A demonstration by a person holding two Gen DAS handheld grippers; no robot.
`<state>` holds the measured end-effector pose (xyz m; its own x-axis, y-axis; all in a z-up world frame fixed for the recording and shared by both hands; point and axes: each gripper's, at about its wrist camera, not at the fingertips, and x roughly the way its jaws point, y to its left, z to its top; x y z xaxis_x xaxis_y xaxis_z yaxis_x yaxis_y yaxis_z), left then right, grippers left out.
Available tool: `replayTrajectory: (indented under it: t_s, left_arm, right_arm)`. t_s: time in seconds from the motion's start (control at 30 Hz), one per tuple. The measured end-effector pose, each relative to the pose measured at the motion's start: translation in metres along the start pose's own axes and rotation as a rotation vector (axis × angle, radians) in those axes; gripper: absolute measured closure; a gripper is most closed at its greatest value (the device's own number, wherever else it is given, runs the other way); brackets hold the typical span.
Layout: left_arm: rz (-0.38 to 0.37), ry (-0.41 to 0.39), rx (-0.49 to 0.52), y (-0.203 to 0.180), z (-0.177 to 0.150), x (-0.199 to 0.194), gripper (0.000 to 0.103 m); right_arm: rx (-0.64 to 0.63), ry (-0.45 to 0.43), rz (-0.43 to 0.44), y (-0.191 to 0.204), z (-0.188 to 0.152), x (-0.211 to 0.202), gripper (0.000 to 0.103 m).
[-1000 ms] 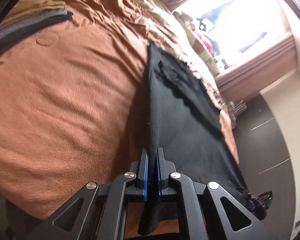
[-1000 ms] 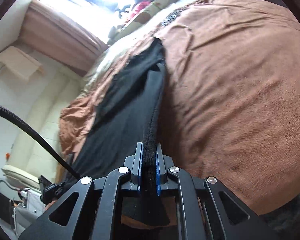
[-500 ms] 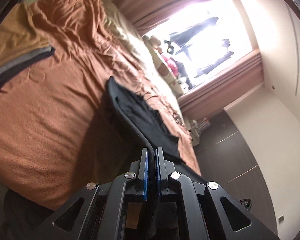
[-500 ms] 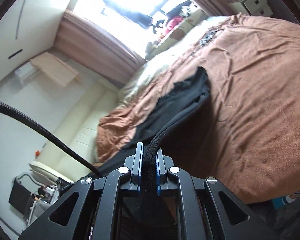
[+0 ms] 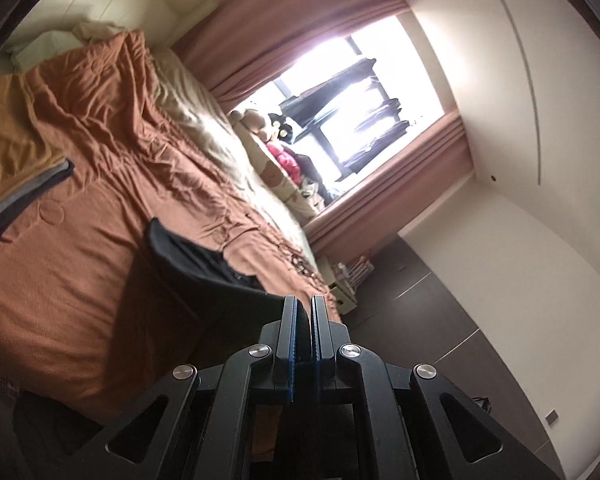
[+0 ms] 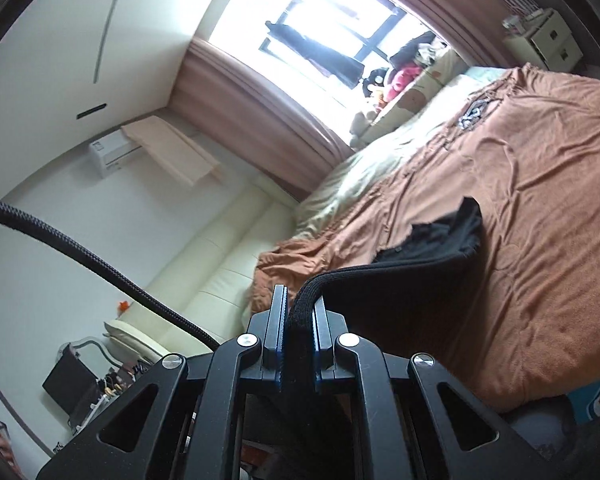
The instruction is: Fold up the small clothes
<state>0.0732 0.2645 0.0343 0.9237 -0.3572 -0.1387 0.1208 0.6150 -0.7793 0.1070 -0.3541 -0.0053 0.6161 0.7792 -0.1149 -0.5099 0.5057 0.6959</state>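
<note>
**Black garment lifted off the bed at both ends**

Far left of the left wrist view: folded stack of mustard, grey and dark cloth [image 5: 16, 188] lying on the rust-brown bedspread [image 5: 80, 280]. Centre frame: black knit garment [image 5: 192, 268] raised from the bedspread, far end sagging onto it. Lower centre: left gripper [image 5: 303, 312] pinched narrow on the garment's near edge (fabric barely visible between the blue pads). Upper right: bright window with pink curtains [image 5: 340, 40].

Right wrist view, left side: black braided cable [image 6: 80, 256] crossing a cream sofa [image 6: 220, 256]. Lower centre: right gripper [image 6: 300, 312] clamped on the garment's ribbed band, cloth [image 6: 420, 264] stretching rightward over the bedspread [image 6: 540, 220].
</note>
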Motion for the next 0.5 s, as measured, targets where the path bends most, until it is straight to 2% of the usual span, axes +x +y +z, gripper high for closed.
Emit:
replayTrajectory:
  t_s: [0.13, 0.17, 0.23, 0.3, 0.37, 0.5]
  left_arm:
    - [-0.044, -0.037, 0.038, -0.023, 0.005, -0.018, 0.097]
    - [-0.051, -0.045, 0.048, -0.028, 0.006, -0.020, 0.103]
    - [-0.087, -0.077, 0.065, -0.038, 0.008, -0.028, 0.103]
    - [-0.044, -0.120, 0.114, -0.048, 0.011, -0.036, 0.103]
    - [-0.024, -0.123, 0.122, -0.044, 0.011, -0.036, 0.103]
    - [0.097, -0.033, 0.084, -0.007, -0.004, -0.015, 0.103]
  right_arm:
    - [-0.027, -0.029, 0.042, 0.003, 0.000, -0.007, 0.096]
    - [-0.030, -0.034, 0.048, 0.001, -0.001, -0.005, 0.096]
    - [-0.040, -0.043, 0.052, -0.003, -0.002, -0.005, 0.096]
    - [-0.040, -0.036, 0.051, -0.012, -0.005, 0.002, 0.096]
    - [-0.039, -0.022, 0.033, -0.022, -0.008, 0.011, 0.096]
    - [0.000, 0.013, -0.008, -0.042, -0.015, 0.024, 0.096]
